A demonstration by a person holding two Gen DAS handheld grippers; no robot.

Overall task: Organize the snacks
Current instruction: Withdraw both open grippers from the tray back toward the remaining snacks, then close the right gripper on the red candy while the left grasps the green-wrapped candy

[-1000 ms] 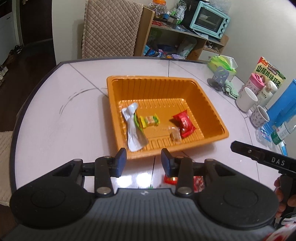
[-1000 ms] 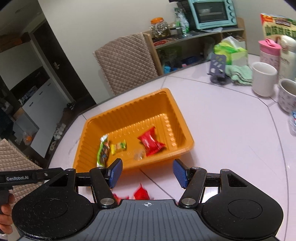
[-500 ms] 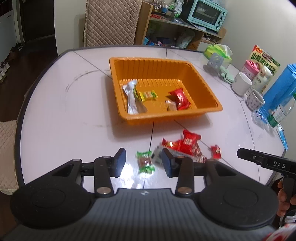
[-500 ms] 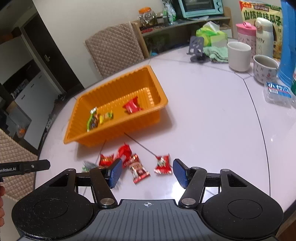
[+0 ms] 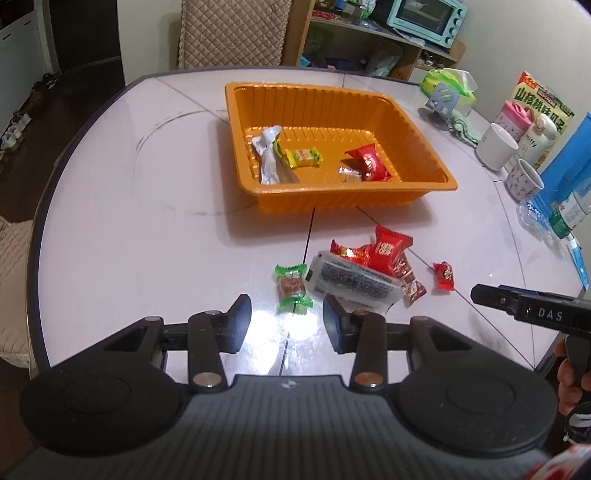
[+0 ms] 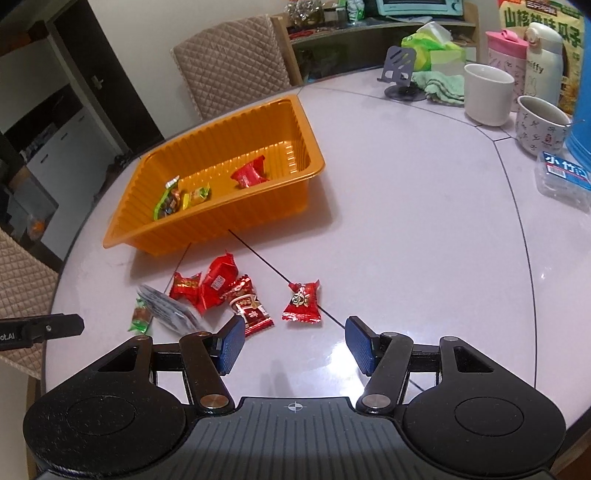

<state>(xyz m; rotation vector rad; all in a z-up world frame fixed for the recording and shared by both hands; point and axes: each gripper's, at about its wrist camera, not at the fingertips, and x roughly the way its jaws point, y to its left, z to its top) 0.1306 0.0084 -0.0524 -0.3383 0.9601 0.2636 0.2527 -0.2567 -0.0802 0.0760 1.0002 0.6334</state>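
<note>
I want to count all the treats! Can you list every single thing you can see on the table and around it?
tray: 1, orange, mid-table
snacks in tray: about 4; silver, yellow-green, red, clear
loose snacks: about 6 in front of tray; mostly red, one green, one silver packet, one red apart
mugs: 2, white, one patterned, far right edge
pink cup: 1, behind mugs
phone stand: 1, grey
green cloth: 1, beside stand
toaster oven: 1, teal, on shelf
chair: 1, beige quilted, behind table
left gripper: open, empty
right gripper: open, empty
</note>
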